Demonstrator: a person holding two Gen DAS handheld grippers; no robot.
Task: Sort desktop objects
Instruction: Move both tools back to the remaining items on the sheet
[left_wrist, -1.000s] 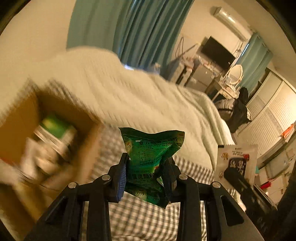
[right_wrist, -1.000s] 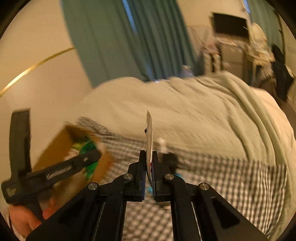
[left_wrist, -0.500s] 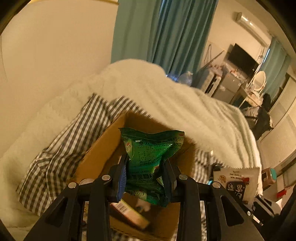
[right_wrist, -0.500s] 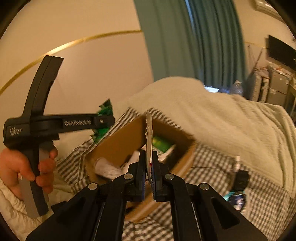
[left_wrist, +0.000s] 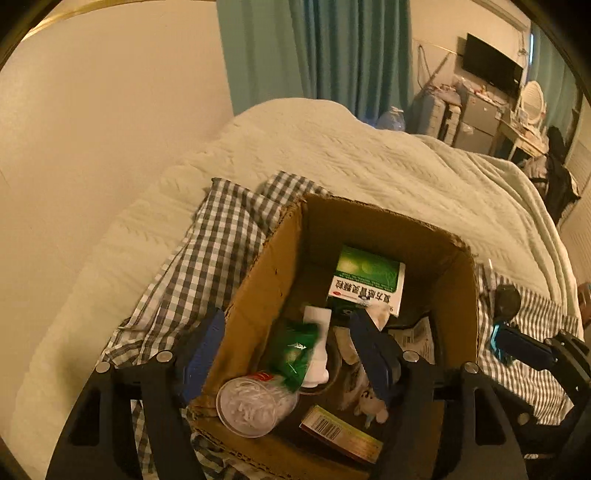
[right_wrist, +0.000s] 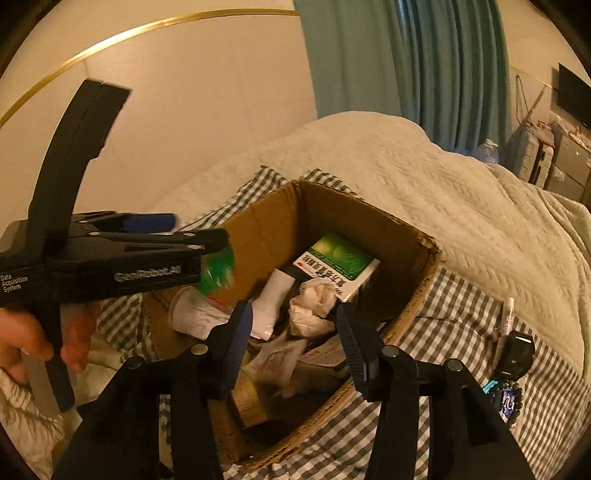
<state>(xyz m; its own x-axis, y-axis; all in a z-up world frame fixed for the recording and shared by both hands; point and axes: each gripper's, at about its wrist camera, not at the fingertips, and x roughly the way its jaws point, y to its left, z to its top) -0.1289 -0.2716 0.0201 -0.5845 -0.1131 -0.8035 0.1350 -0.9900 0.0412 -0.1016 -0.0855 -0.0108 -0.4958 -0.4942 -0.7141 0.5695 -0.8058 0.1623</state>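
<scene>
An open cardboard box (left_wrist: 258, 295) (right_wrist: 406, 236) stands on a checked cloth on the bed. My left gripper (left_wrist: 284, 347) hangs over its near left corner, jaws opening. A green packet (left_wrist: 293, 350) (right_wrist: 218, 273), blurred, drops free between and below them into the box. The left gripper (right_wrist: 184, 230) also shows side-on in the right wrist view, held by a hand (right_wrist: 22, 339). My right gripper (right_wrist: 295, 332) is over the box's near edge, jaws opening. A white packet (right_wrist: 273, 358) lies loose in the box just below it.
Inside the box are a green and white medicine carton (left_wrist: 365, 280), a white tube (left_wrist: 317, 343), a clear plastic cup (left_wrist: 255, 402), crumpled tissue (right_wrist: 314, 306) and a barcoded carton (left_wrist: 340, 432). A pen (right_wrist: 508, 314) and small dark items (right_wrist: 521, 347) lie on the cloth (right_wrist: 461, 306) to the right.
Both grippers swung left from over the bed to above the box. Each then let go: the green packet left the left jaws, the white packet left the right jaws.
</scene>
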